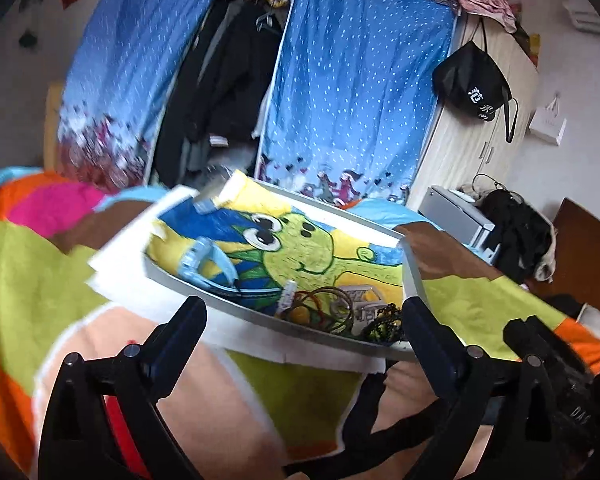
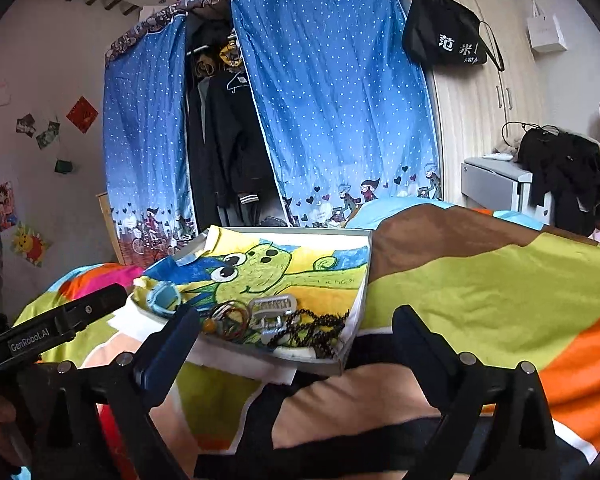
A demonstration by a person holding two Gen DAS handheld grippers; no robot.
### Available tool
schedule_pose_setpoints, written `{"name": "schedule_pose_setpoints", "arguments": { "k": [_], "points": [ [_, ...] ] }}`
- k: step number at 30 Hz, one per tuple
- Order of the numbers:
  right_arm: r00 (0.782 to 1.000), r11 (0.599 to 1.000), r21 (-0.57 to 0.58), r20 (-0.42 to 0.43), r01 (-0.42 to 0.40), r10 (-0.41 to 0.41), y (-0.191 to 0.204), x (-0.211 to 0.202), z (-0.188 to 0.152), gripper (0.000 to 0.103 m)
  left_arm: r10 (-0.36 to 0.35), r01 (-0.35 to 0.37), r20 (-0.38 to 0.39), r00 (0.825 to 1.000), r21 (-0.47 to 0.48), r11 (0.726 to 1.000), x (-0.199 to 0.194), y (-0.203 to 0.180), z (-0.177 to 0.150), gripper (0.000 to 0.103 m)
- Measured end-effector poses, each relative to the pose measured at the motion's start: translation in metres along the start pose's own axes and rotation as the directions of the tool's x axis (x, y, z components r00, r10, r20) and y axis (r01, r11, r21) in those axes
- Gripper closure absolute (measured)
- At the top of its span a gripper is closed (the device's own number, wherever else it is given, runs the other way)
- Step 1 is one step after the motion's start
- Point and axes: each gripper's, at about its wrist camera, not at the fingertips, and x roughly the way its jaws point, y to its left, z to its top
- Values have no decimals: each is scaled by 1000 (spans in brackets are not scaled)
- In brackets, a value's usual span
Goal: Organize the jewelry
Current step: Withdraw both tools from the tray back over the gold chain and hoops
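Both wrist cameras sit low over the bed (image 2: 480,292), looking forward between their own fingers toward the blue curtained wardrobe (image 2: 332,100). The left view is tilted and blurred, the right level and sharp. Both share the shallow tray (image 1: 413,276) close ahead, and the wooden cupboard (image 2: 472,120) beyond

The tray (image 2: 360,312) is lined with a drawing (image 2: 268,272) of a green cartoon creature on yellow and blue. A pale blue watch (image 2: 162,298), black beads (image 2: 316,330), and orange and red bands (image 2: 230,318) are seen on it. The bedspread (image 2: 500,288) is patched in lime, brown, orange and pink. The curtain (image 2: 332,100) is blue, dotted white.
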Motion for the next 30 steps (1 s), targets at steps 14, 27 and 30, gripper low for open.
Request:
{"name": "schedule_pose_setpoints", "arguments": {
  "k": [14,27,30],
  "points": [
    [998,999,7,60,33,-33,10,-108,-37,0,45,-46,16,999,34,998,-92,-24,-49,2],
    [999,999,29,-33,28,-27,31,-145,-94,0,167,-163,-91,982,50,985,-150,29,-118,2],
    [998,999,15,-52,33,-32,42,-150,-101,0,169,-163,-108,980,55,985,-163,34,-128,2]
  ]
}}
